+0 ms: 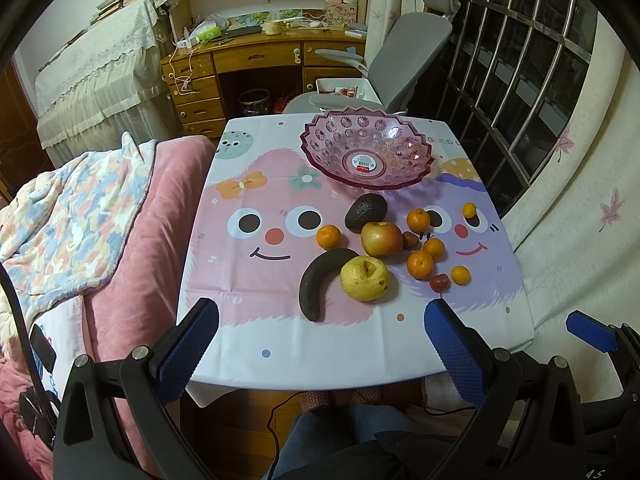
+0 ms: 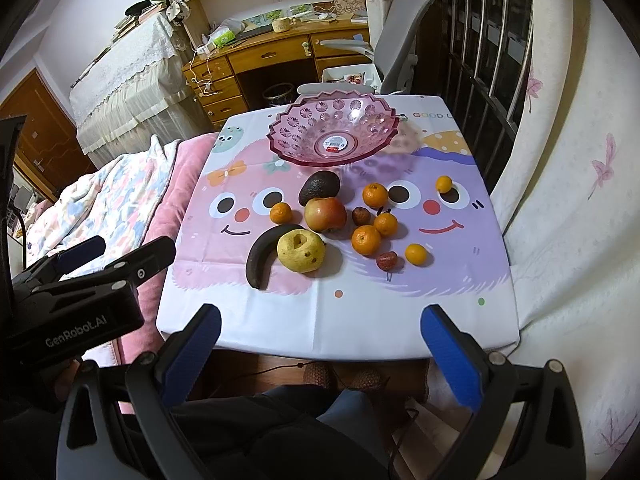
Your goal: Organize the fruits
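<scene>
left gripper [image 1: 322, 320] spread, empty | right gripper [image 2: 320, 324] spread too | risk: your pear [image 2: 301, 255] grab may nudge the touching banana [image 2: 262, 258] (bowl [image 2: 334, 134] unfilled)

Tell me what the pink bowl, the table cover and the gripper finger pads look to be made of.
Pink bowl: probably clear tinted plastic, glossy; see-through, moulded flower pattern, scalloped rim, a sticker at the bottom.
Table cover: likely thin printed plastic or coated cloth; smooth with a slight sheen, fold creases show.
Finger pads: seemingly blue rubber, matt, with a fine knurled grid, on black rigid fingers.
</scene>
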`<state>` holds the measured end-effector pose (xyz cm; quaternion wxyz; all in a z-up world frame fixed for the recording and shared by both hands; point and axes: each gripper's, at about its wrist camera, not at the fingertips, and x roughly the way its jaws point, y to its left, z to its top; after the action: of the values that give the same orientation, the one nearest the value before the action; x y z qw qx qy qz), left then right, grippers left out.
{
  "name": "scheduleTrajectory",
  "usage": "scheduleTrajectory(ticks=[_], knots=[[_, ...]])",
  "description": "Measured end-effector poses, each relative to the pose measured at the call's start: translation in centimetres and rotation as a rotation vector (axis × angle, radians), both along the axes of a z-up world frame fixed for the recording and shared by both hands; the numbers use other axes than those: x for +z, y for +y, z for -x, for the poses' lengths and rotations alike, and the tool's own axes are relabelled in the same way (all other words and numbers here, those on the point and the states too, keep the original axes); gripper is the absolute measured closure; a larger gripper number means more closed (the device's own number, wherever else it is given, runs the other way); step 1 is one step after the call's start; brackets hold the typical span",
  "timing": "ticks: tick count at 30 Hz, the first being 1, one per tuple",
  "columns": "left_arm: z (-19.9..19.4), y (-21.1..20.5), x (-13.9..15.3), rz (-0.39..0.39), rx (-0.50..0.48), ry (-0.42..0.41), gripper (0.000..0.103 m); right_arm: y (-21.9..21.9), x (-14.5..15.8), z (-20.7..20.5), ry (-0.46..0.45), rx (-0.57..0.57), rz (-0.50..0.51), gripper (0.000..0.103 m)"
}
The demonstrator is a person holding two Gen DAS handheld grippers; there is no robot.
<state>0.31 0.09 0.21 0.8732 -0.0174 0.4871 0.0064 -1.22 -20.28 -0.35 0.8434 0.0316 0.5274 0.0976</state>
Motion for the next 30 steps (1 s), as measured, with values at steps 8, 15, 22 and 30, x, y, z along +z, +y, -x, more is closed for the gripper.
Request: scheduleTrajectory(ticks=[8,15,22,30], knots=[[-0.5,0.9,-0.5,0.000,-0.023,-0.007,0.001,0.6,-0.3,0.1,-0.021,-0.016,0.011,0.002],[-0.9,2.0,-0.4,0.017,-0.057,-0.018,0.001,1.4,0.1,-0.2,-0.030,-0.045,0.022,0.002],[-2.0,3.0,-0.7,0.036,-0.117,-0.016,0.001,2.4,-0.1,-0.2,-0.062,-0.099,0.037,0.002],[-4.2,3.5,-2.5,0.082,-0.147,0.046,0.001,3.1,-1.0,-0.3,-0.142,-0.111,0.099,0.003]])
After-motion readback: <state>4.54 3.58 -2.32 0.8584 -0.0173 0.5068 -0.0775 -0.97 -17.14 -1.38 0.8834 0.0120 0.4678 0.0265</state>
